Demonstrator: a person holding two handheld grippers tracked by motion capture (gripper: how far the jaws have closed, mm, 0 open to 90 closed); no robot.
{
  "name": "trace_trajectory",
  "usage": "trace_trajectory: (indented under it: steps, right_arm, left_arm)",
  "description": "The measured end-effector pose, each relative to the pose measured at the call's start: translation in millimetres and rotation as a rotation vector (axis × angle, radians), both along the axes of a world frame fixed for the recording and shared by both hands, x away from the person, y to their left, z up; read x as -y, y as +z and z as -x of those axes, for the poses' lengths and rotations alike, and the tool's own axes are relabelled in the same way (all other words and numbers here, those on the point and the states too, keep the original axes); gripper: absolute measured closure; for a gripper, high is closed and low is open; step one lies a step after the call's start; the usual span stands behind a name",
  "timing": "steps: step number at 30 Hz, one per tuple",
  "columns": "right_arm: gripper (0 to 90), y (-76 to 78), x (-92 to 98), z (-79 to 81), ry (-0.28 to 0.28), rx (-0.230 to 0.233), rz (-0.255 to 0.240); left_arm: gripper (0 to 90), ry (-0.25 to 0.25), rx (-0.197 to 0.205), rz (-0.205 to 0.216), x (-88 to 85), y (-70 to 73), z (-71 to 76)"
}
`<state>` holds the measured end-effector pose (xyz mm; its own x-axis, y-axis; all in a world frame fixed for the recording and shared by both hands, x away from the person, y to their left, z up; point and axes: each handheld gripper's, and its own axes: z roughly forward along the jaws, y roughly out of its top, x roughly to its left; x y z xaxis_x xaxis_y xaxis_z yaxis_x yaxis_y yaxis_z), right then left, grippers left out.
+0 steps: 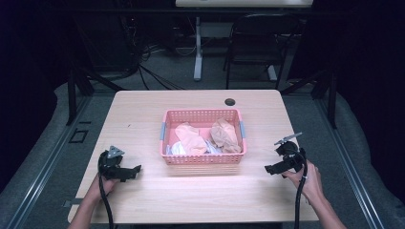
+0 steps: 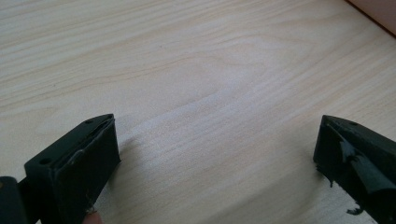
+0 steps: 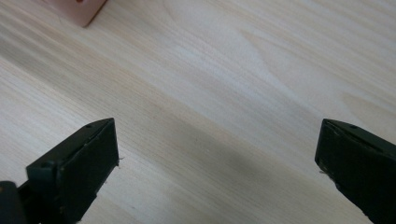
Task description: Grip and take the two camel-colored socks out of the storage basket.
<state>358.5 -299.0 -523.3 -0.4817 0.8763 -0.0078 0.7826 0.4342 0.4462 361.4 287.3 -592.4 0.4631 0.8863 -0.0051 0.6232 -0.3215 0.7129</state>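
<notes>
The pink basket sat mid-table, squarely between the left gripper and right gripper, each well apart from it, jaws spread wide and empty. Crumpled peach, tan and white cloths filled it.
</notes>
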Motion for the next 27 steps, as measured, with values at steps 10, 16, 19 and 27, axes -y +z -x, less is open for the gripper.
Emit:
trace_trajectory:
  steps: [10,16,19,27]
  right_arm:
    - [0.0,26.9,-10.2,3.6,0.039,0.054,-0.033]
    - [0.0,42.9,-17.5,8.0,0.063,0.082,-0.041]
    - [0.0,50.7,-20.9,10.0,0.078,0.094,-0.052]
    - [0.0,68.5,-31.8,7.1,0.094,0.125,-0.035]
  left_arm:
    - [0.0,-0.003,-0.001,-0.002,0.0,0.1,-0.2]
    - [0.0,-0.003,-0.001,-0.003,0.0,0.2,-0.2]
    - [0.0,-0.003,-0.001,-0.003,0.0,0.2,-0.2]
    - [0.0,-0.002,0.001,-0.003,0.1,0.1,-0.1]
